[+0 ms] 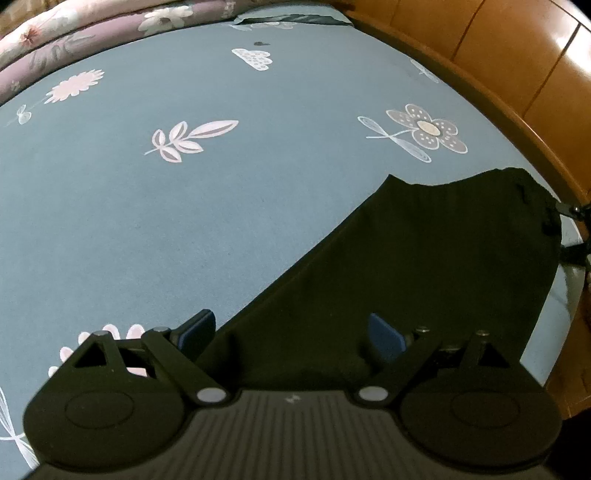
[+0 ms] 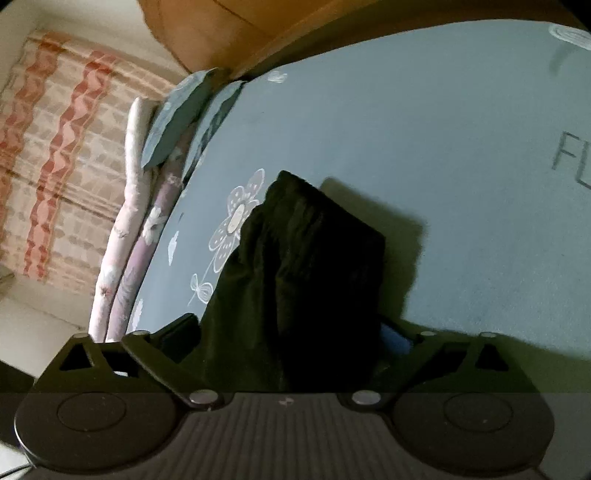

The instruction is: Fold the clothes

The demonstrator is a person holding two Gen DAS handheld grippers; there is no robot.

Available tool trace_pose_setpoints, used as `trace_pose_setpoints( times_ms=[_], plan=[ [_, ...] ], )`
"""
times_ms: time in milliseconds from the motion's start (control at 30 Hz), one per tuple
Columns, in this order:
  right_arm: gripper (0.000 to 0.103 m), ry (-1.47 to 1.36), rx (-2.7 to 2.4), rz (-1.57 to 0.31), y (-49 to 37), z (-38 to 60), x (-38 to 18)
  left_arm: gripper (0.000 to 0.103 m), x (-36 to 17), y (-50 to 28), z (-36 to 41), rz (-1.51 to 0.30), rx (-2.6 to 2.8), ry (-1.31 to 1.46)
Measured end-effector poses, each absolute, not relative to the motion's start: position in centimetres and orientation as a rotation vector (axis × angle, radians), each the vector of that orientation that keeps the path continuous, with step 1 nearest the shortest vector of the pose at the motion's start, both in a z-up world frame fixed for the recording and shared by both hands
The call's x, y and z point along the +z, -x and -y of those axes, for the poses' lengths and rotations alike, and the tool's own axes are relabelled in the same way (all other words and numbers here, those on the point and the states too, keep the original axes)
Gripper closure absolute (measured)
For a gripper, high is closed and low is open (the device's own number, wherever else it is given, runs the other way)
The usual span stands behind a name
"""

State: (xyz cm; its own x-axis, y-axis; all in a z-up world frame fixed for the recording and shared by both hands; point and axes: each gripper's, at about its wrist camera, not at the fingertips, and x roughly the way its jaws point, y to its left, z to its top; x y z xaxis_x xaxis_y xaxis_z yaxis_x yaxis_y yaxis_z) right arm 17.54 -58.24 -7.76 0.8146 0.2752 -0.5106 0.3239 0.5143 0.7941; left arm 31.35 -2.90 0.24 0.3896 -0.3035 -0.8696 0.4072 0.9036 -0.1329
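- The fingers (image 1: 386,338) of the left gripper (image 1: 291,334) stand wide apart over the near edge of a black garment (image 1: 424,266); one blue pad hangs over the cloth, the other just off its edge above the sheet, and neither presses on anything.
- The fingers (image 2: 397,341) of the right gripper (image 2: 291,338) are spread as wide. The black cloth rises in a bunched fold between them, and it hides much of both pads; the pads do not clamp it.
- The garment lies on the bed, on a grey-blue bed sheet (image 1: 184,221) printed with pale flowers and leaves. In the left wrist view it spreads flat toward the bed's edge; in the right wrist view it stands up in dark folds and throws a shadow on the sheet.
- Around it the sheet is bare and smooth.
- A wooden bed frame (image 1: 517,92) curves along the sheet's edge, close to the garment's far corner.
- A floral quilt (image 1: 74,33), pink and mauve, lies rolled along another edge.
- In the right wrist view two grey-blue pillows (image 2: 177,122) lean by the quilt, and a patterned orange-and-cream curtain (image 2: 55,147) hangs beyond.
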Motion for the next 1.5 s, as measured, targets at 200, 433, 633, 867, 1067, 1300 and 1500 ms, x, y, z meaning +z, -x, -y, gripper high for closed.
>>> trace_pose_setpoints(
  times_ms=[200,433,633,867,1067,1300,1500],
  plan=[
    [0.0,-1.052,-0.047,-0.659,-19.6,59.0,-7.5,0.013,0.8,-31.2,3.4,-1.053,-0.47,-0.117],
    [0.0,-1.023,-0.057,-0.609,-19.3,58.4,-7.9,0.013,0.0,-31.5,2.7,-1.068,-0.447,-0.08],
    [0.0,-1.005,-0.058,-0.608,-19.3,58.2,-8.0,0.013,-0.1,-31.5,2.3,-1.065,-0.446,-0.066],
    [0.0,-0.995,-0.052,-0.591,-19.0,58.2,-8.1,0.013,-0.1,-31.7,1.4,-1.065,-0.423,-0.053],
    [0.0,-0.975,-0.053,-0.58,-18.9,57.9,-8.0,0.013,0.0,-31.9,1.1,-1.061,-0.415,-0.05],
    [0.002,-0.99,-0.047,-0.594,-19.0,58.3,-8.1,0.013,0.0,-31.8,1.5,-1.061,-0.435,-0.059],
    [0.02,-1.02,-0.072,-0.616,-18.4,59.1,-8.2,0.013,0.2,-31.9,1.3,-1.052,-0.433,-0.058]
  ],
)
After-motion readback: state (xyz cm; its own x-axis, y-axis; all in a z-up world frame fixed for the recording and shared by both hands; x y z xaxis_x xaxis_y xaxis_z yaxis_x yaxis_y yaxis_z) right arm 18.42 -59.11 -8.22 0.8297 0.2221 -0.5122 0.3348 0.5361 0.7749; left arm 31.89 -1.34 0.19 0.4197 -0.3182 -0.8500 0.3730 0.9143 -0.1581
